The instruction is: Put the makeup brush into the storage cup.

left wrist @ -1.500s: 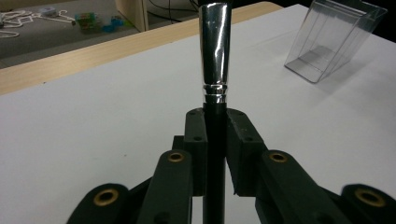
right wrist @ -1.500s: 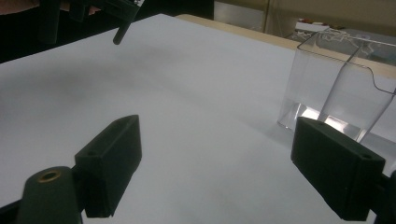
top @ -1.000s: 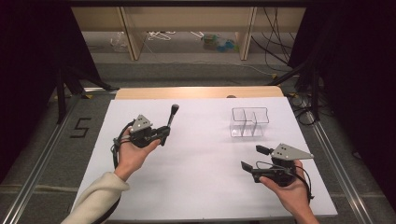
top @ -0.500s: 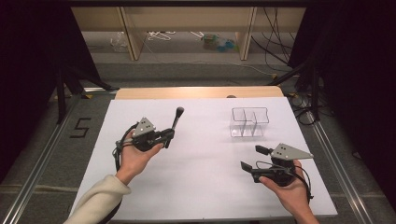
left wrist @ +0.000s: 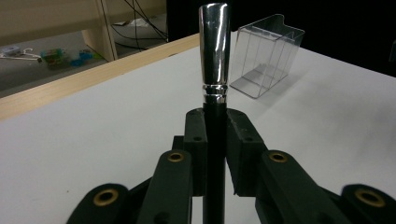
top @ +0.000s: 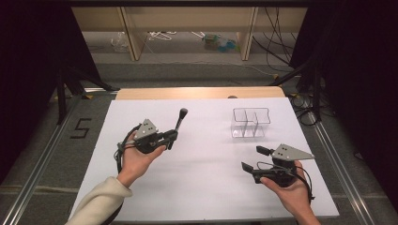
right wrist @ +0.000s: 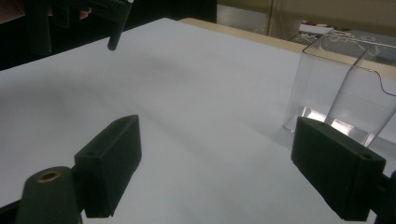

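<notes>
One slim black brush handle (left wrist: pixel 214 154) with a glossy chrome ferrule is clamped by the left tool (top: pixel 170 137) at centre-left; the right tool (top: pixel 256 159) is held wide open, empty. One clear, ribbed plastic organiser (top: pixel 250 122) is seen upper right on the white bench (top: pixel 206 183).

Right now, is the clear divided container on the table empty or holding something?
Empty. The clear container shows only bare walls and base in every compartment; the silver-capped black tool is clamped in the left gripper.

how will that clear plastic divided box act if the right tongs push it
The clear plastic divided box looks thin-walled and empty, so it is probably light and would slide easily on the smooth white table. It stands tall on a narrow base, so a high push from the open right tongs might tip it.
</notes>
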Demonstrator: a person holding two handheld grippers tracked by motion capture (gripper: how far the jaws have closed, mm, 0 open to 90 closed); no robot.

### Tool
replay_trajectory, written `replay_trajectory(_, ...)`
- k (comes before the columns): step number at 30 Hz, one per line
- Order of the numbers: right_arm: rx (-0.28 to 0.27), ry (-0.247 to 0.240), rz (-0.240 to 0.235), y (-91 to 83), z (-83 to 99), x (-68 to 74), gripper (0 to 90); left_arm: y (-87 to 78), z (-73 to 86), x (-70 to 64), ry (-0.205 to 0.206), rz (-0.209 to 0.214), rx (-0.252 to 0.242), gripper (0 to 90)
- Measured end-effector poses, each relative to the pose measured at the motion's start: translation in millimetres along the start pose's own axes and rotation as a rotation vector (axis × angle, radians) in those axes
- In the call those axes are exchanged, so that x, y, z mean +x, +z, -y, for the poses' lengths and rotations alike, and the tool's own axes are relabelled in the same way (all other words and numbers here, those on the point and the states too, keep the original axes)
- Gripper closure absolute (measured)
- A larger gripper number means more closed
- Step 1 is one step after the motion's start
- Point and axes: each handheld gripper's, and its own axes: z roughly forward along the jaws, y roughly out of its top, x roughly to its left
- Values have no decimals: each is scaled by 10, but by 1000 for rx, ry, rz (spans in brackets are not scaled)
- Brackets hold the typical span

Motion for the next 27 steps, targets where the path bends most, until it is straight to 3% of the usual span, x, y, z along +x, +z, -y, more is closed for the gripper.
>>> replay_trajectory(27,-21,-15,12,5,-5,-13,175,-20,-59,-83,20,12,-38,789)
